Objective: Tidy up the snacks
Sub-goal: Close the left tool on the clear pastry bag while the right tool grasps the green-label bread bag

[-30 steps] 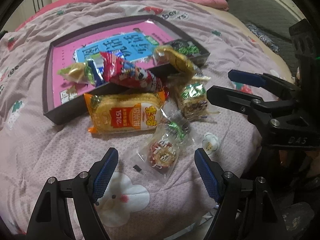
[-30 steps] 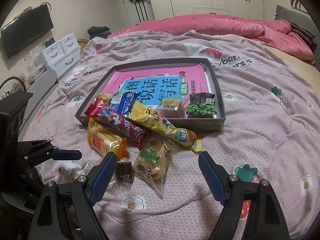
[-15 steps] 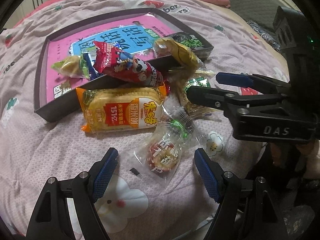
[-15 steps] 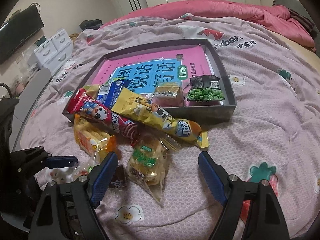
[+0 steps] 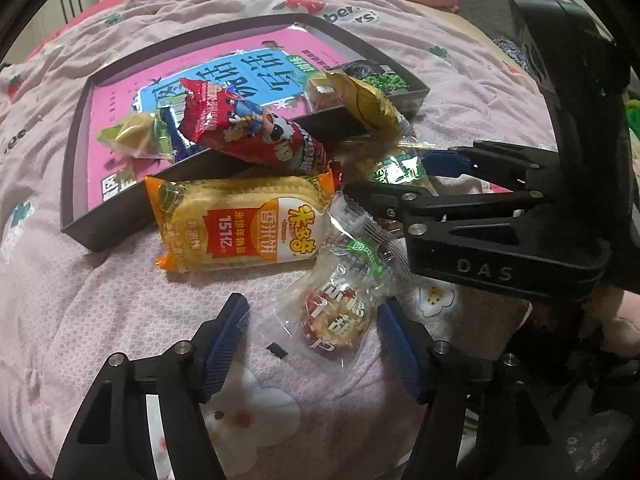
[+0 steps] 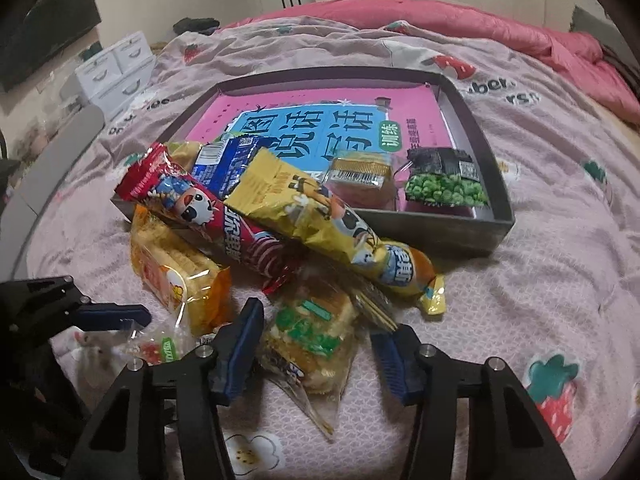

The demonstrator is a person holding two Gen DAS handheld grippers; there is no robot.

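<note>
While both grippers' jaws have just been closing, the left gripper (image 5: 312,344) straddles a clear-wrapped red-and-white sweet (image 5: 334,320) on the bed, unpinched — only the right view shows the right gripper (image 6: 316,352) flanking a green-labelled cake packet (image 6: 312,340), not squeezing it.

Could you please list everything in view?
tray: 1, dark grey, on bedspread
book: 1, pink, in tray
pea packet: 1, green, tray corner
cake packet: 1, brown, beside pea packet
blue packet: 1, blue, in tray
yellow packet: 1, yellow, across tray wall
red packet: 1, red, across tray wall
cracker packet: 1, orange, before tray
bread packet: 1, green-labelled, between right gripper fingers
sweet packet: 1, clear, between left gripper fingers
both grippers: 2, black, open, jaws just closing
</note>
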